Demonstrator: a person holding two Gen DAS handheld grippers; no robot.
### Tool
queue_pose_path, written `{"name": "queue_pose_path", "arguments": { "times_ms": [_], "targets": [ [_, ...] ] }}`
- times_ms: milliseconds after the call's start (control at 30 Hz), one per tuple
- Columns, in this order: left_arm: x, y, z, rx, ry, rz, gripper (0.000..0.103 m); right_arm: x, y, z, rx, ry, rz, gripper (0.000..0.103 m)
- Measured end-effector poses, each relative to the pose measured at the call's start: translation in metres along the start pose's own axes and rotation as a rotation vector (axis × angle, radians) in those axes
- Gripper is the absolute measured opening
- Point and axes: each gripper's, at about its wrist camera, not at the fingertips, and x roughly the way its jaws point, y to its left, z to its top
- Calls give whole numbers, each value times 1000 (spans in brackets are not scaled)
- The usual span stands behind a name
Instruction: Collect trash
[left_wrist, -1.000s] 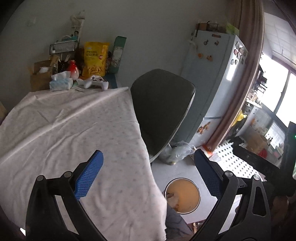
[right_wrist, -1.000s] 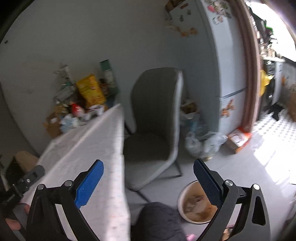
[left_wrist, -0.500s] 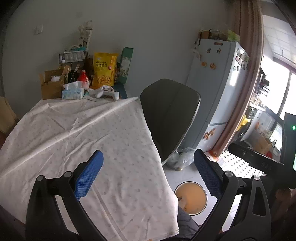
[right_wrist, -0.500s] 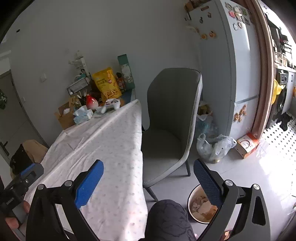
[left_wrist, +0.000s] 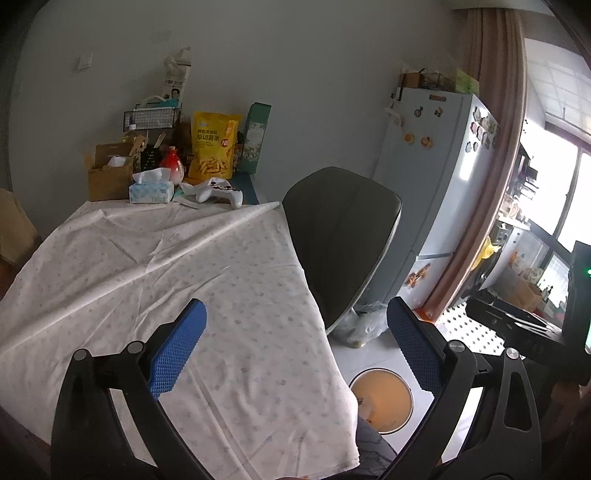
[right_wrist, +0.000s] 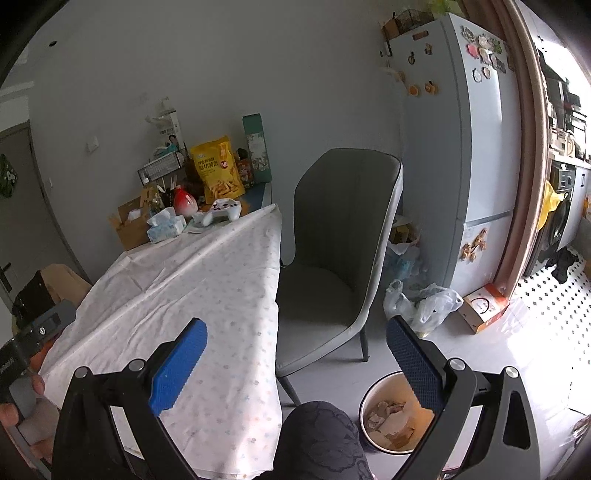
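A round trash bin (right_wrist: 391, 424) with crumpled paper scraps inside stands on the floor beside the table; it also shows in the left wrist view (left_wrist: 382, 400). My left gripper (left_wrist: 295, 347) is open and empty, above the near right part of the white tablecloth (left_wrist: 147, 277). My right gripper (right_wrist: 295, 354) is open and empty, above the table's right edge and the chair seat. No loose trash shows on the cloth.
A grey chair (right_wrist: 332, 258) stands at the table's right side. At the table's far end are a tissue box (left_wrist: 151, 190), a white game controller (left_wrist: 221, 192), a yellow snack bag (left_wrist: 214, 147) and a cardboard box (left_wrist: 109, 173). A fridge (right_wrist: 476, 147) and plastic bags (right_wrist: 424, 299) are on the right.
Both grippers have risen and tilted up, so the table's far end and the bin sit lower in view. Both grippers stay open and empty.
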Motion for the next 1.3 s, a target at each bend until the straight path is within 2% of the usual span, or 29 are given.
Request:
{"name": "queue_pose_path", "arguments": {
  "times_ms": [1300],
  "targets": [
    [6,-15,-7,25,15,17,97,-10,-11,-2,14,-15,-13,95]
  ]
}}
